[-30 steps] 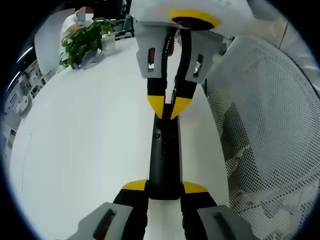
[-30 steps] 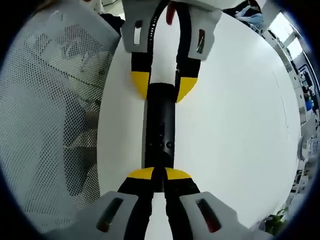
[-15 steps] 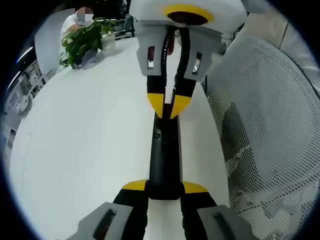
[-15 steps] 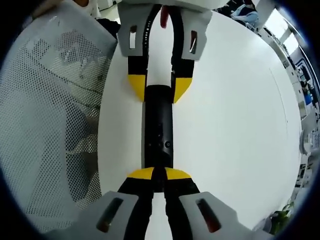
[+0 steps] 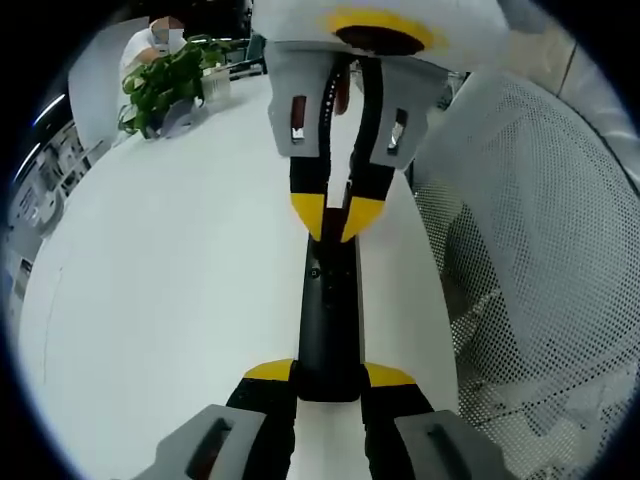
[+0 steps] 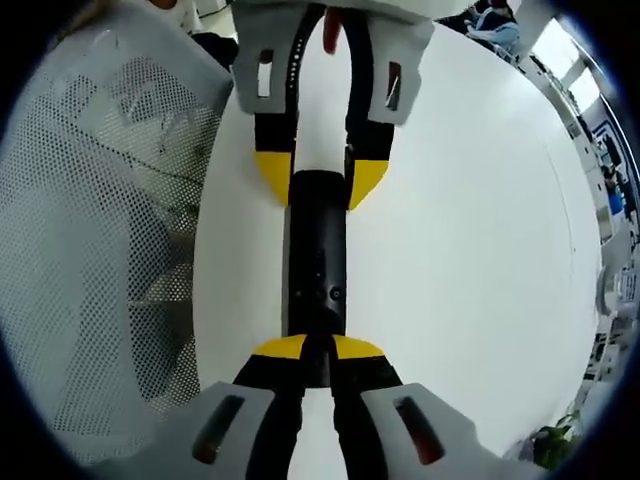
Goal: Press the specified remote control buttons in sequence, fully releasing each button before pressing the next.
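Both jaws pairs grip the remote (image 5: 328, 320); left gripper view adds a plant (image 5: 165, 80).

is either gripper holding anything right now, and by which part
The left gripper clamps the black remote control at one end, jaws on its two long sides. The right gripper is shut, its tips over the remote's other end, gripping nothing.

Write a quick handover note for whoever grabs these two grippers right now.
Left hand-held gripper: shut on one end of the black remote control, which lies on the white table.
Right hand-held gripper: jaws closed together, tips on the remote's other end, apparently pressing.
Done: remote steadied. How many buttons have been pressed cannot be told.
Left: release fully, then press the next button.
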A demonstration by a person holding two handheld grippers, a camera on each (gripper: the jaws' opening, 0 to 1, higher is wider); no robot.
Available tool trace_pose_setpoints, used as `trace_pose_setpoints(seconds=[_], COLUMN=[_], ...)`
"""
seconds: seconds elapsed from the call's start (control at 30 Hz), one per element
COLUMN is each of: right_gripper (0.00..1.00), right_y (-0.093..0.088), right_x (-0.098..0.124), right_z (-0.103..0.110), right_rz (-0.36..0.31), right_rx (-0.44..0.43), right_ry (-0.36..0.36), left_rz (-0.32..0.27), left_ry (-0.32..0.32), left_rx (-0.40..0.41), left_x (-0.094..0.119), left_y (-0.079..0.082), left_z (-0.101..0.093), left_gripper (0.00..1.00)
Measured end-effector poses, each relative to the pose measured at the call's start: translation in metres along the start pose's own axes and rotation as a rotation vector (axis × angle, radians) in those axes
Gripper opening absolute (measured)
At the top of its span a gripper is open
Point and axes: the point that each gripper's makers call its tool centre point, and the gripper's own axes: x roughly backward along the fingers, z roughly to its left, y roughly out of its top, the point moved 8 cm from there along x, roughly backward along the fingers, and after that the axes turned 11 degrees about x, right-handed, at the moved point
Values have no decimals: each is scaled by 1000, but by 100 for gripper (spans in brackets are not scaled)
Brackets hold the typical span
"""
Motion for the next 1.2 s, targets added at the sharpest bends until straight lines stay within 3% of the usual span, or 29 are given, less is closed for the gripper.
trace_pose_setpoints(seconds=[0.17, 0.3, 0.37, 0.47, 0.63, 0.9, 1.03, 1.2], right_gripper=[7, 7, 7, 7, 10, 10, 10, 10], right_y=[1, -3, -4, -8, -6, -1, 4, 10], right_x=[0, 2, 2, 3, 3, 1, -1, -2], right_z=[-1, 1, 0, 0, -1, -4, -7, -3], right_rz=[5, -22, -50, -81, -87, -56, 0, 66], right_rx=[-18, -8, -69, -76, -85, -71, -63, 26], right_ry=[5, -14, -12, -11, 9, 34, 61, 46], left_rz=[5, 2, 0, -1, -2, 1, 0, 1], left_ry=[2, 2, 2, 2, 1, 1, 1, 1], left_rx=[-3, -3, -2, -1, 1, -1, 2, 0], left_x=[0, 0, 0, 1, 1, 1, 1, 1], left_y=[0, 0, 0, 0, 0, 0, 0, 0], left_z=[0, 0, 0, 0, 0, 0, 0, 0], left_gripper=[25, 25, 25, 25, 25, 25, 25, 25])
